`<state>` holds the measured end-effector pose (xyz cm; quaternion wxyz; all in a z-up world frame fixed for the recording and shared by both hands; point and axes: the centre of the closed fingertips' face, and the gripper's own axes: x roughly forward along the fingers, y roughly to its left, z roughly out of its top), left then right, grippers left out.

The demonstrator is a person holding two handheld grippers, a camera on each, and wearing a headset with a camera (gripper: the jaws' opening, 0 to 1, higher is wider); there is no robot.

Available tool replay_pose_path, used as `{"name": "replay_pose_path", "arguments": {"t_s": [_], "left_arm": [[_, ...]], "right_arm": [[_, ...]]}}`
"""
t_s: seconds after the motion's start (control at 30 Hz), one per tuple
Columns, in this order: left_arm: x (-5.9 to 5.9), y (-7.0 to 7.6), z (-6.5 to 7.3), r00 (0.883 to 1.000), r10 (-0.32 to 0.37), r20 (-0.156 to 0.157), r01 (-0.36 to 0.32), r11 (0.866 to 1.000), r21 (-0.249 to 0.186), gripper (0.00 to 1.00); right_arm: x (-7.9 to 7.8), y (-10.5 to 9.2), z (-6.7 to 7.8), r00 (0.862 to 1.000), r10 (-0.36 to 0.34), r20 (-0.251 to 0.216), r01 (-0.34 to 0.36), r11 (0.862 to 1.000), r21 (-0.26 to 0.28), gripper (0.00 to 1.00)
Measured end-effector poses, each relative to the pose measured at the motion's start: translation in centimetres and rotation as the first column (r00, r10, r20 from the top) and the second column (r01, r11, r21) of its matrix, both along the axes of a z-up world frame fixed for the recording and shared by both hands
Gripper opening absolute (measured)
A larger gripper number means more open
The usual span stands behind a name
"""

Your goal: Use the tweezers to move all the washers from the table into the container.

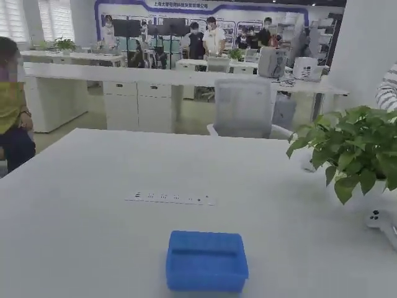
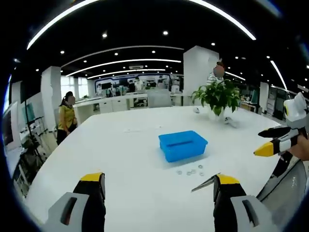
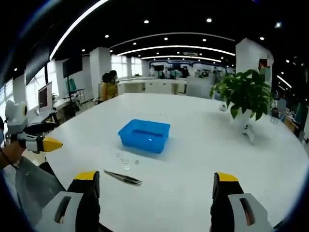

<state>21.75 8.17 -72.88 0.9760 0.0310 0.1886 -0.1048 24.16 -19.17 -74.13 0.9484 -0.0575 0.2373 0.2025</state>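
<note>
Nothing is picked up yet: the thin grey metal tweezers [image 3: 123,178] lie flat on the white matte tabletop [image 3: 203,145], just beside a loose cluster of small silvery ring washers [image 3: 126,162]. These sit on the table near the front wall of the blue rectangular plastic container [image 3: 145,135]; I cannot tell if any are inside. The left gripper [image 2: 159,178] has its jaws spread wide, holding nothing, and the right gripper [image 3: 155,176] is likewise wide apart and empty. Risks, my read: the tweezers are slim and lie flat on a smooth hard surface, so the broad yellow-tipped jaws may skate them sideways into the washers and scatter them. An off-centre grip would let the tweezers twist. The washers are tiny, flat, slick metal, so they are likely to flip, shoot out of the tips or roll off. The container looks light and thin-walled and could slide if nudged. A leafy green potted plant [image 3: 246,94] stands well apart, on the right side.
</note>
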Motion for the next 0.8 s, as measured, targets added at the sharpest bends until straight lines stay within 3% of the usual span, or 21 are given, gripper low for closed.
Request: {"name": "replay_pose_path", "arguments": {"t_s": [0.13, 0.8], "left_arm": [[-0.14, -0.07, -0.09, 1.000, -0.001, -0.005, 0.001, 1.000, -0.015, 0.96], [0.00, -0.63, -0.47, 0.999, -0.020, -0.024, 0.020, 1.000, -0.011, 0.94]], "right_arm": [[0.01, 0.12, 0.10, 1.000, 0.006, 0.004, -0.006, 1.000, -0.008, 0.95], [-0.12, 0.16, -0.39, 1.000, 0.012, -0.010, -0.012, 1.000, -0.026, 0.94]]}}
